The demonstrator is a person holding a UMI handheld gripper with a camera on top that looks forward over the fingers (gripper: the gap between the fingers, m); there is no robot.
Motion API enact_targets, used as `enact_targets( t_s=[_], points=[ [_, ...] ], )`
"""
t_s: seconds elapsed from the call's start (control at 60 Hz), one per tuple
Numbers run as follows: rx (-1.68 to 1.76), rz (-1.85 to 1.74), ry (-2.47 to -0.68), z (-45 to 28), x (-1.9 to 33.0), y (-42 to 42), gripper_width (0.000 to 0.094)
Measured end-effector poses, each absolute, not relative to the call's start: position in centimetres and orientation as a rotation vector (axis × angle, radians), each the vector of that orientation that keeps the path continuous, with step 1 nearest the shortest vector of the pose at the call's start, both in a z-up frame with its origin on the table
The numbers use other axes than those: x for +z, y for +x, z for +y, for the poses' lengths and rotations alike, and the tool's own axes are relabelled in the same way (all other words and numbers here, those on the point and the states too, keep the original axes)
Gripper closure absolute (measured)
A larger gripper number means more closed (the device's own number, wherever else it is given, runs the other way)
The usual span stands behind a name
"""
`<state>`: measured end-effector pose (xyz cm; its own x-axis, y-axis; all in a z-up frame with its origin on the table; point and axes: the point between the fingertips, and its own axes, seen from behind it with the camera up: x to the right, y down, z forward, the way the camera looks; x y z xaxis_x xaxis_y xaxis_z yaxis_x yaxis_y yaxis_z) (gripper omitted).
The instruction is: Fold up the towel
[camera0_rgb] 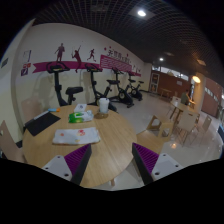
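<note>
On the round wooden table (pixel 100 150), the folded towel (pixel 77 135) lies just beyond the left finger; the gripper (pixel 112 163) hangs open, holding nothing.

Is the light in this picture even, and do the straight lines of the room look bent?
In the gripper view, the ceiling lamp glares bright while the room stays dim; the round wooden table and the wall curve from wide-angle distortion; the open gripper shows dark below, and the folded towel is small but readable.
</note>
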<state>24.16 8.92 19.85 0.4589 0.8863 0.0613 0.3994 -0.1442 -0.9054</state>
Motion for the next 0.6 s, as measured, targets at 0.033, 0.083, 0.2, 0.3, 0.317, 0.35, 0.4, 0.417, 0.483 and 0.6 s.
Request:
enact_targets(
  t_s=[0.033, 0.083, 0.2, 0.3, 0.317, 0.35, 0.4, 0.417, 0.483, 0.6],
  points=[
    [0.636, -1.114, -1.731, 8.7, 19.9, 24.1, 0.0072],
    [0.648, -1.135, -1.717, 7.9, 19.9, 23.2, 0.0071],
    [0.682, -1.193, -1.683, 5.0, 19.4, 21.5, 0.0074],
    [0.737, -1.237, -1.684, 0.5, 18.6, 18.5, 0.0072],
    [0.742, -1.243, -1.686, -1.1, 18.8, 18.3, 0.0073],
    [0.762, -1.264, -1.682, -2.8, 18.7, 17.4, 0.0074],
    [0.79, -1.299, -1.669, -4.5, 18.1, 15.9, 0.0085],
    [0.795, -1.309, -1.664, -5.2, 18.0, 15.6, 0.0087],
    [0.809, -1.343, -1.638, -8.2, 17.7, 14.2, 0.0084],
    [0.839, -1.395, -1.605, -12.3, 16.7, 11.4, 0.0084]
  ],
)
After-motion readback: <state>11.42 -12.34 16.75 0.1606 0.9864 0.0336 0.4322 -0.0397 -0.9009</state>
